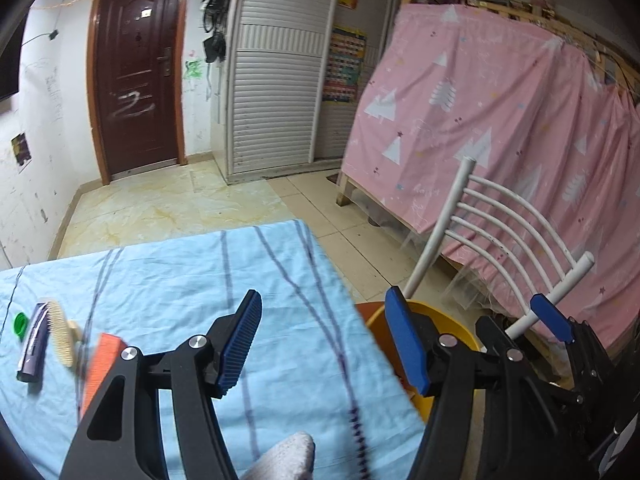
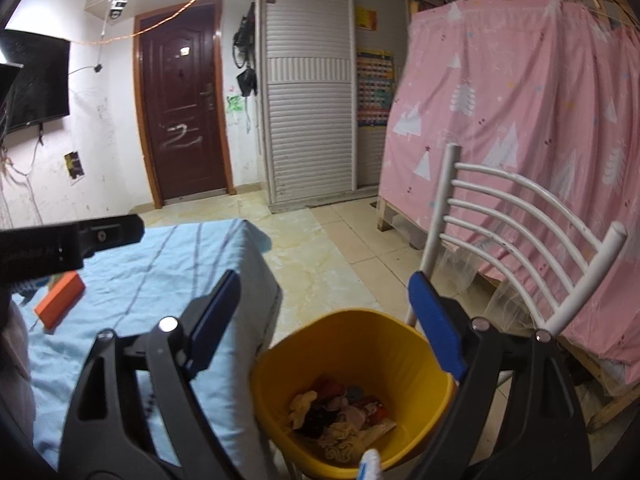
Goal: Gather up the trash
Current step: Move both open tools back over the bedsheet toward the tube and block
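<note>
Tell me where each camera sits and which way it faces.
Left wrist: rides the left tool, aimed over the blue-clothed table toward the brown door; both open fingers show, with the right tool beside it.
Right wrist: rides the right tool, above the yellow bin of scraps, facing the same door; the left tool's black body crosses its left edge.
Shared: table, orange box, bin, white chair, pink curtain.
</note>
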Demonstrator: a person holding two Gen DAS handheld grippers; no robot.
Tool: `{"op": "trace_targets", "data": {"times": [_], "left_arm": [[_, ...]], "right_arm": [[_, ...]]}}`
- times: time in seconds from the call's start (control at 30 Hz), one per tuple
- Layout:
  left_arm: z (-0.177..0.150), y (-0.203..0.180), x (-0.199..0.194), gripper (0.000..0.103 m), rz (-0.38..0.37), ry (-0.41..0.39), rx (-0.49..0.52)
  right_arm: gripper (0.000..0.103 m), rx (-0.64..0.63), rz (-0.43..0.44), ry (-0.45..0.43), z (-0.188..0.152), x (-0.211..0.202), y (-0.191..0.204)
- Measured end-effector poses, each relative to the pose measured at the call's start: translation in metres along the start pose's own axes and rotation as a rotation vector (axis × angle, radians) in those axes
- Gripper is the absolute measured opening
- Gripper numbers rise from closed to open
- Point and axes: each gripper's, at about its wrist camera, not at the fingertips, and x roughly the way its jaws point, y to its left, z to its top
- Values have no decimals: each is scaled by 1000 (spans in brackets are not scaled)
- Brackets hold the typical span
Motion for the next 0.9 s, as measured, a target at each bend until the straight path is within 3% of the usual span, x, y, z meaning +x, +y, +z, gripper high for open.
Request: {"op": "trace_targets", "data": {"times": [0.53,0.9], "left_arm": [[-4,111,-32,56,60,-22,-159],[-18,192,-54,62,162,-16,-228]], "right_arm": [[82,-155,99,21,12,2,104],[83,-284,172,49,6,4,180]]}}
